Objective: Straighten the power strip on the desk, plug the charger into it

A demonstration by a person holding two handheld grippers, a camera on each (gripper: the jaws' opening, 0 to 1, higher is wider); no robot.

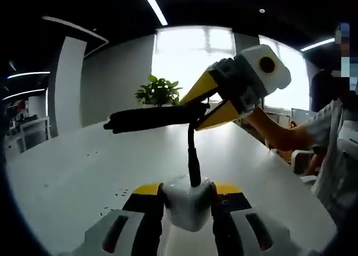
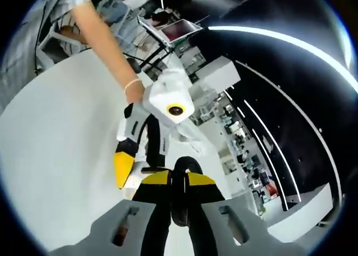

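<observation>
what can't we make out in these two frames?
- Power strip, left gripper view: dark and backlit by the window, so its sockets are unreadable.
- Charger, left gripper view: its lower part and any prongs are hidden between the left gripper jaws.
- Right gripper, right gripper view: the dark thing clamped there is cropped and too close to identify.

My left gripper (image 1: 189, 195) has pale grey moulded jaw housings with dark slots, black inner fingers and yellow tips. My right gripper (image 2: 178, 180) matches: grey shells, black fingers, yellow tips. My sleeve (image 1: 330, 127) is light, finely striped fabric.
</observation>
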